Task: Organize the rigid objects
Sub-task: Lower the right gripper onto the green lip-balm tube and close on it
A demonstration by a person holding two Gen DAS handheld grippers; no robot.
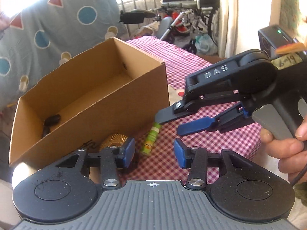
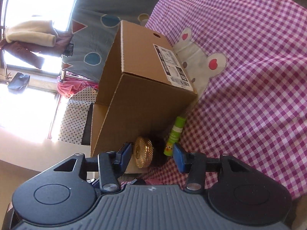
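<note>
An open cardboard box [image 1: 107,95] stands on a pink checked cloth [image 1: 191,67]; small dark objects [image 1: 51,119] lie in its near corner. A green tube with a cartoon face [image 1: 151,140] lies on the cloth by the box's front, beside a gold ribbed round lid [image 1: 114,140]. My left gripper [image 1: 154,152] is open just short of the tube. My right gripper [image 1: 172,123] is open, one fingertip over the tube's far end. In the right wrist view the box [image 2: 144,76], lid [image 2: 143,154] and tube [image 2: 174,134] lie ahead of that gripper [image 2: 151,156]; nothing is gripped.
A person's hand [image 1: 284,143] holds the right gripper's handle. A grey-blue patterned cloth [image 1: 48,28] hangs behind the box. A wheelchair [image 1: 191,5] stands by the window. A rabbit patch [image 2: 201,57] is sewn on the checked cloth [image 2: 249,76].
</note>
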